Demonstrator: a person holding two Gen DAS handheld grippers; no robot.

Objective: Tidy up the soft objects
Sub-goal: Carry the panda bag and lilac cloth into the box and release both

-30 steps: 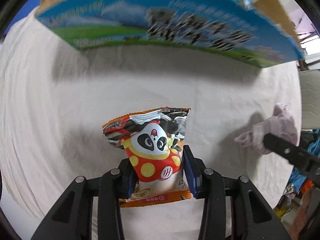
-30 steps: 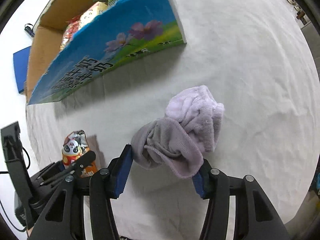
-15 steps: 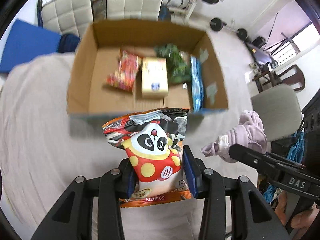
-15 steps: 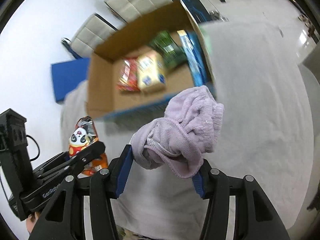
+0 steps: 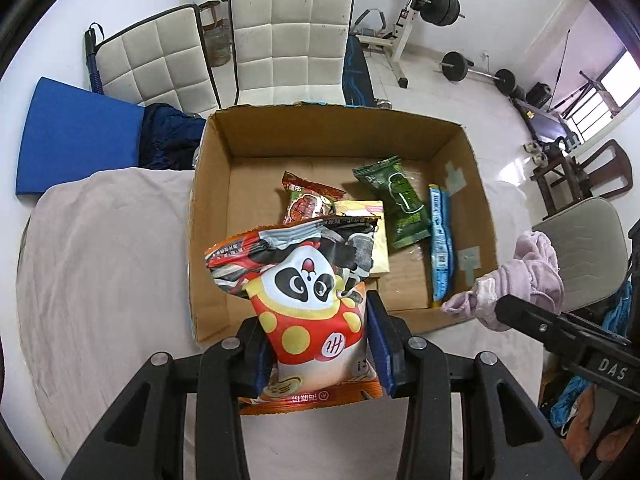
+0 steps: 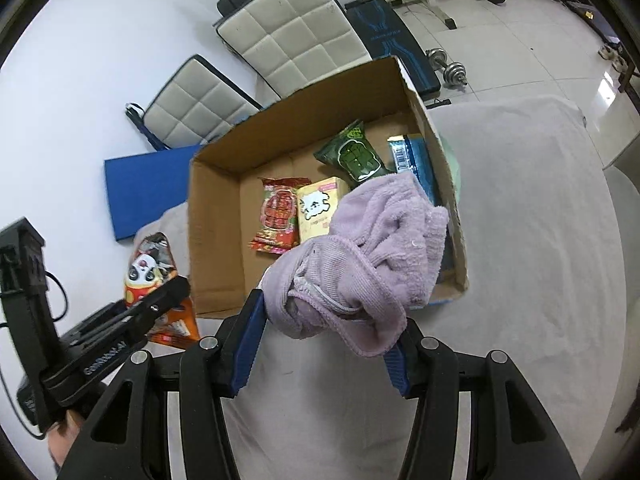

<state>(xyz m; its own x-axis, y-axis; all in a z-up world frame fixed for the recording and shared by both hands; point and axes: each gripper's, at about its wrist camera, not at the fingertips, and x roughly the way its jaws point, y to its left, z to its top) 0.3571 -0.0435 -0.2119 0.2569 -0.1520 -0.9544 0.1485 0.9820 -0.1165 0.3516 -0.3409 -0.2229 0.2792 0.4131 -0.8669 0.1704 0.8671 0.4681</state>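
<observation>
My left gripper (image 5: 320,344) is shut on a panda-print snack bag (image 5: 308,292) and holds it in the air at the near edge of an open cardboard box (image 5: 208,216). My right gripper (image 6: 324,340) is shut on a bunched lilac cloth (image 6: 368,256), held above the box's near right corner (image 6: 460,264). The cloth also shows at the right of the left wrist view (image 5: 524,276), and the snack bag at the left of the right wrist view (image 6: 148,272). Inside the box lie a red packet (image 5: 308,200), a yellow packet (image 6: 320,208), a green packet (image 5: 400,196) and a blue packet (image 5: 440,240).
The box stands on a table covered with a pale cloth (image 5: 100,264). Behind it are two white padded chairs (image 5: 288,40), a blue mat (image 5: 76,132) and gym weights (image 5: 440,4) on the floor. A grey chair (image 5: 580,252) stands at the right.
Both grippers have risen from table level with their loads. The view now looks down into the box from above, where earlier only its printed side showed.
</observation>
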